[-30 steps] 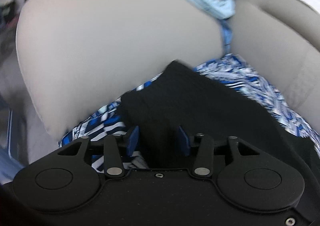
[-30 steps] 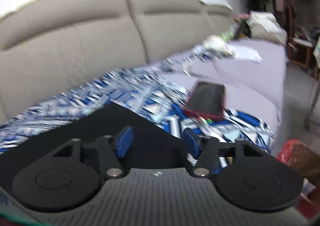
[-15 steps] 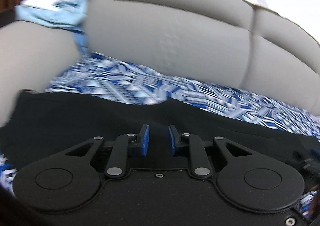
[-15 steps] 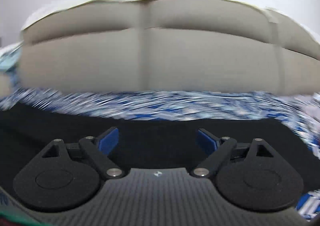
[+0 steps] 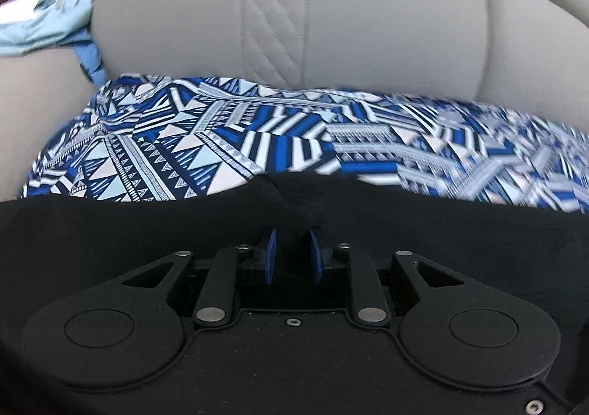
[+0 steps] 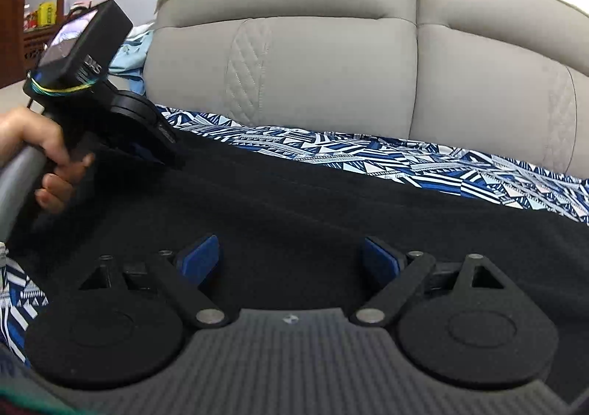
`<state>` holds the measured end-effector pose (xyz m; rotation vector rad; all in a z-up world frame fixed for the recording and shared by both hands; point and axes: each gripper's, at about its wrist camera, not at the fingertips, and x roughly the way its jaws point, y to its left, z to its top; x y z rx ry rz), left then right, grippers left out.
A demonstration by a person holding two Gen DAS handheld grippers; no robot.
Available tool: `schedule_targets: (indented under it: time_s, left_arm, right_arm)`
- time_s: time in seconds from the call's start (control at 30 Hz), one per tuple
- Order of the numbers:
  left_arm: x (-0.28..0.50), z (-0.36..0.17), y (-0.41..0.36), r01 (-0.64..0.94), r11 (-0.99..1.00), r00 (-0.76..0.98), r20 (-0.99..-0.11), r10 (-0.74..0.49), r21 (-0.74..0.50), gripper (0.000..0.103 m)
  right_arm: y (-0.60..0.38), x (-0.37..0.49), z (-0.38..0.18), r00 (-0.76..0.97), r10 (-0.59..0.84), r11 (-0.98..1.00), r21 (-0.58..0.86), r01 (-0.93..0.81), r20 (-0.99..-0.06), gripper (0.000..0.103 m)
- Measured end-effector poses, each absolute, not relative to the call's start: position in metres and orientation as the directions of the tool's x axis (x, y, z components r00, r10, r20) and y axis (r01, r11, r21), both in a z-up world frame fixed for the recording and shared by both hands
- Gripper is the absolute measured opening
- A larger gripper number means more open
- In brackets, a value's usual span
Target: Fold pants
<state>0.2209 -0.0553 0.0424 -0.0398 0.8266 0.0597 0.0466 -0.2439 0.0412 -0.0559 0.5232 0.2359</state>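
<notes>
Black pants (image 6: 331,201) lie spread across the blue-and-white patterned sofa cover (image 6: 460,172). In the left wrist view my left gripper (image 5: 292,245) is shut on a pinched fold at the far edge of the pants (image 5: 110,231). The right wrist view shows the left gripper (image 6: 147,142) at the pants' far left edge, held by a hand. My right gripper (image 6: 291,256) is open, its blue pads wide apart just above the pants' near part, holding nothing.
The beige sofa backrest (image 5: 294,17) rises right behind the patterned cover (image 5: 221,142). A light blue garment (image 5: 48,25) lies on the armrest at left. A wooden shelf with bottles (image 6: 40,14) stands far left.
Both grippers swung round to face the sofa back. The left jaws closed from open onto the pants' edge. The right jaws opened wide over the pants.
</notes>
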Motion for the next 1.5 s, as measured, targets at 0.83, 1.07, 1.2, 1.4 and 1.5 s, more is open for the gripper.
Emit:
schedule_targets:
  time_s: [0.83, 1.07, 1.2, 1.4, 1.5]
  left_arm:
    - [0.126, 0.053, -0.048, -0.013, 0.999, 0.765, -0.644, 0.029, 0.029, 0.035]
    - [0.075, 0.033, -0.035, -0.022, 0.999, 0.779, -0.626, 0.038, 0.034, 0.039]
    - [0.062, 0.029, -0.033, -0.033, 0.999, 0.788, -0.613, 0.051, 0.041, 0.04]
    - [0.049, 0.028, -0.032, -0.033, 0.998, 0.794, -0.605, 0.063, 0.06, 0.041]
    - [0.047, 0.027, -0.032, -0.042, 0.998, 0.796, -0.602, 0.066, 0.053, 0.041]
  right_arm:
    - [-0.316, 0.094, 0.053, 0.805, 0.126, 0.984, 0.179, -0.025, -0.58, 0.049]
    - [-0.291, 0.129, 0.046, 0.744, 0.251, 0.967, 0.122, -0.224, -0.619, 0.05]
    - [-0.289, 0.154, 0.042, 0.763, 0.211, 0.972, 0.051, -0.228, -0.611, 0.056]
    - [-0.312, 0.192, 0.038, 0.799, -0.083, 0.995, -0.091, 0.035, -0.596, 0.063]
    - [-0.321, 0.184, 0.048, 0.821, -0.088, 0.996, -0.053, 0.07, -0.563, 0.052]
